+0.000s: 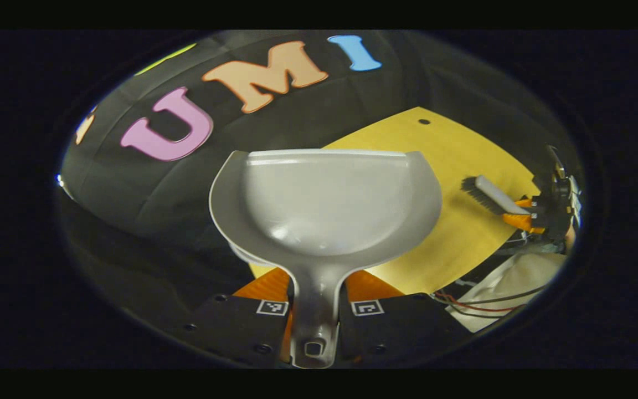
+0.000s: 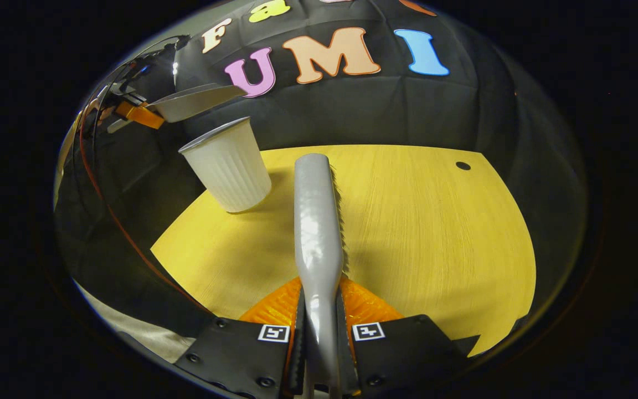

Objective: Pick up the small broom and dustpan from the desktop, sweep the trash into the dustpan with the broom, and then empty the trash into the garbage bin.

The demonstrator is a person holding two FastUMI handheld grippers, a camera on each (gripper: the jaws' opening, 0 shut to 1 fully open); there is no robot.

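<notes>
A grey dustpan (image 1: 324, 205), its handle pinched by the left gripper (image 1: 314, 310), is held in the air above a white ribbed bin (image 2: 227, 166) on the yellow desktop (image 2: 435, 233). The right gripper (image 2: 319, 332) clamps the small broom (image 2: 318, 221), held over the desk. This looks like the emptying step; next, the pan likely needs tipping over the bin's mouth.

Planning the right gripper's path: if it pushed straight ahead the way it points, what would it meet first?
The right gripper holds the grey plastic broom, which points across the yellow wooden desktop toward the black cloth wall. The ribbed white paper cup stands left of that line. The way looks free to the wall, though depth is unclear.
</notes>
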